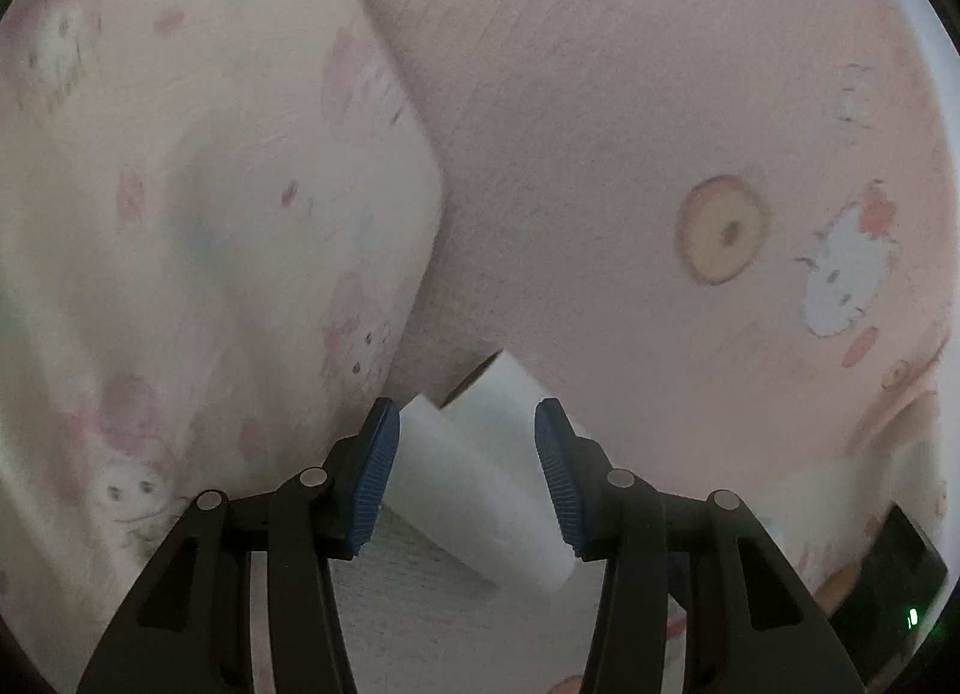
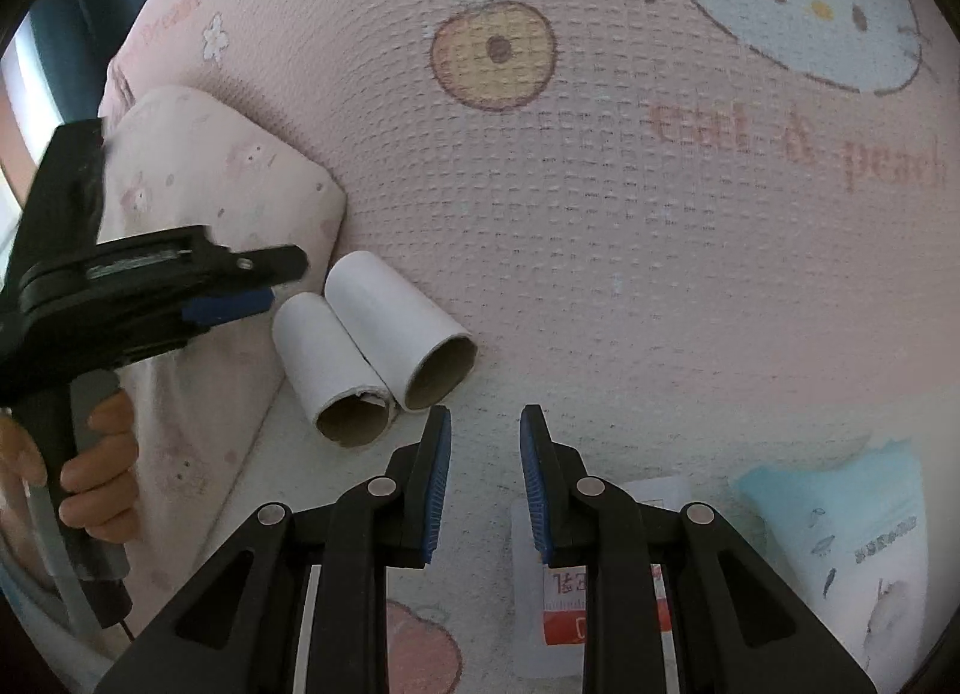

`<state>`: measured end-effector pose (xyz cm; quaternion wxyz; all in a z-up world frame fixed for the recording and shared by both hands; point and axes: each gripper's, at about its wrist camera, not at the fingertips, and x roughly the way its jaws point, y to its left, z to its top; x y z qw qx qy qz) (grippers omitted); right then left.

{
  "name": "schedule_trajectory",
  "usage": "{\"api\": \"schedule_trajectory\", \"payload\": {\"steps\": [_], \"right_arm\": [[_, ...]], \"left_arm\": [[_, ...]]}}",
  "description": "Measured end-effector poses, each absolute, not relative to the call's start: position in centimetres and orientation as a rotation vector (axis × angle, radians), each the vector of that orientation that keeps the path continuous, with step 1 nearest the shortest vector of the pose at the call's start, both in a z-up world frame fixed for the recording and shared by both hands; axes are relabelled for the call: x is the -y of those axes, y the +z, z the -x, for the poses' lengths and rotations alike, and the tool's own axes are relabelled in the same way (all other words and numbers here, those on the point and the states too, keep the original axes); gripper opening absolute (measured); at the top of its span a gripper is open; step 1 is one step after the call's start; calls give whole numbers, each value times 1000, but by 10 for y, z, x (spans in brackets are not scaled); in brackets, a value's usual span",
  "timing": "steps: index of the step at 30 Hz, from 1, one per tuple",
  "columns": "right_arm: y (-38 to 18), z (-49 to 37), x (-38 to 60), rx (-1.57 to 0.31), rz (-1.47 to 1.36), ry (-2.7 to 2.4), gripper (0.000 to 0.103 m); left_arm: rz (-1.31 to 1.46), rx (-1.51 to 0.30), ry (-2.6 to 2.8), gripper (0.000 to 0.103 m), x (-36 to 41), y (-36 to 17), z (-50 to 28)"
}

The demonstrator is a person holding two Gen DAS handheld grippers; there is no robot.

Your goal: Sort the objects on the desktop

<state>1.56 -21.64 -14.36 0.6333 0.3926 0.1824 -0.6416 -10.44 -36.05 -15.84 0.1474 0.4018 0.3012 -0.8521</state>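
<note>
Two white cardboard tubes lie side by side on the pink printed blanket; the right wrist view shows the nearer tube [image 2: 336, 373] and the farther tube [image 2: 402, 328] with open ends facing me. In the left wrist view both tubes [image 1: 480, 472] lie between the fingers of my left gripper [image 1: 467, 475], which is open around them without squeezing. The left gripper [image 2: 240, 289] also shows in the right wrist view, just left of the tubes. My right gripper [image 2: 485, 484] is open and empty, hovering just right of the tubes' open ends.
A pale pink pillow [image 2: 204, 202] lies left of the tubes. A light blue pouch [image 2: 852, 544] and a small white bottle with a red label [image 2: 564, 616] lie near my right gripper. A dark device [image 1: 894, 574] sits at the lower right of the left wrist view.
</note>
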Motion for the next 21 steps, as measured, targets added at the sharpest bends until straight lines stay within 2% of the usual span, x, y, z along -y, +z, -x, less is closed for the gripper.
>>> {"api": "schedule_trajectory", "payload": {"steps": [3,6,8,10,21], "right_arm": [[-145,-18,221,-404,-895,-1413,20],[-146,-27,230,-377,-890,-1348,23],[-147,-33,235,-355,-880,-1325,37],[-147,-40,239,-350,-847,-1328,45],[-163,-44,266,-391,-887,-1350,46]], "left_arm": [[-1137,-889,-2435,51,364,-161,104],[-1164,-821,-2425,51,363,-162,105],[-1189,-715,-2381,50,360,-164,109],[-1227,-638,-2379,48,355,-168,112],[-1329,-703,-2443,44,337,-171,104]]}}
